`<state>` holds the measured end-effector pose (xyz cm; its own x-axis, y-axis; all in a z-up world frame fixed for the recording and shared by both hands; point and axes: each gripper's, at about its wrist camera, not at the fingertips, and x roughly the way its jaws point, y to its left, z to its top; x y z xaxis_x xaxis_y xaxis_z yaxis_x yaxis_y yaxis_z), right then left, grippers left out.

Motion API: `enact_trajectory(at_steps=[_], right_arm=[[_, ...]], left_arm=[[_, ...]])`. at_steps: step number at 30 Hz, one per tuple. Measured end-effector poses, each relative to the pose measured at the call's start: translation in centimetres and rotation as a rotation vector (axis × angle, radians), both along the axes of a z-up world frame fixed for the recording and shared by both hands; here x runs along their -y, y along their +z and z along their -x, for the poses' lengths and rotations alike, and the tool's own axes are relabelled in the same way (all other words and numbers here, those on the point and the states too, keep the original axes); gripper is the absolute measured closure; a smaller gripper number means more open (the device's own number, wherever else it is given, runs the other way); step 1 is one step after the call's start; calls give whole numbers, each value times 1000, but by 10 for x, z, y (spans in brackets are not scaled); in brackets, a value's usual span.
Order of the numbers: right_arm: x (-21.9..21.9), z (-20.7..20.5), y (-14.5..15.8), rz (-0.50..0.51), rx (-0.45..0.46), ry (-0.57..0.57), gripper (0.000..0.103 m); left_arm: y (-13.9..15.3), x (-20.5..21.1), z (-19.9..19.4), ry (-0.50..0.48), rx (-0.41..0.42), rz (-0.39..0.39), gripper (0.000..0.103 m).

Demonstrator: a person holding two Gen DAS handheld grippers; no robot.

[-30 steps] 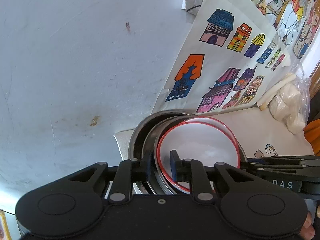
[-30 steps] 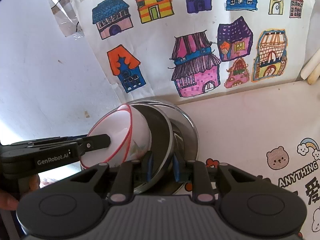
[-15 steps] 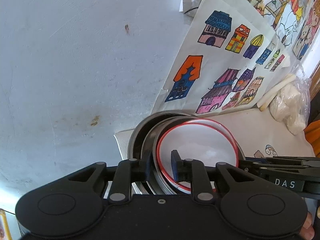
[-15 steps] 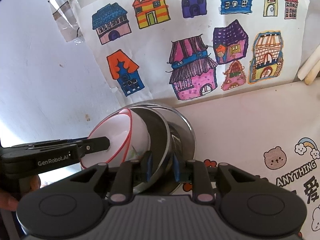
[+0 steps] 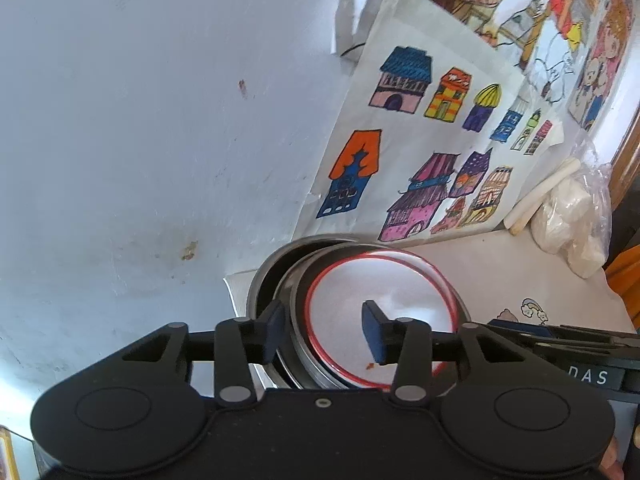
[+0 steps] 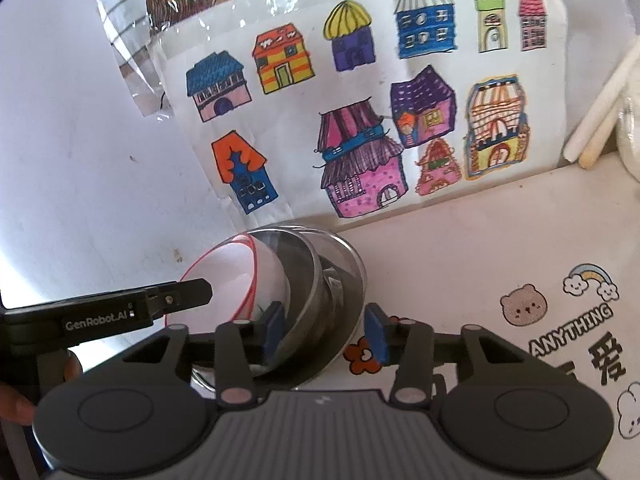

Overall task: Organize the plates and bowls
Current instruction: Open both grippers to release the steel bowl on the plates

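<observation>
Looking along my left gripper, I see its jaws opening around the near rim of the red-rimmed white bowl, pads off it. That bowl sits nested in a steel bowl inside a larger steel bowl, at the table's far left corner below the house drawing. My right gripper is opening too, straddling the steel rims; contact there looks absent, though glare blurs it.
</observation>
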<state>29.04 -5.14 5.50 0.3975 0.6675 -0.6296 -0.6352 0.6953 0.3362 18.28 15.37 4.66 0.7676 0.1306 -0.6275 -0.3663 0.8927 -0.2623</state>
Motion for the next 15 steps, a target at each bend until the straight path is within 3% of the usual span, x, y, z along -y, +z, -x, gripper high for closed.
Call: enact_trajectory(at_steps=[7, 15], right_arm=[[17, 14, 1, -26, 46, -34, 36], [43, 36, 10, -67, 154, -78, 16]], left_arm=[[5, 15, 17, 4, 58, -64, 42], [11, 39, 42, 22, 149, -167, 8]])
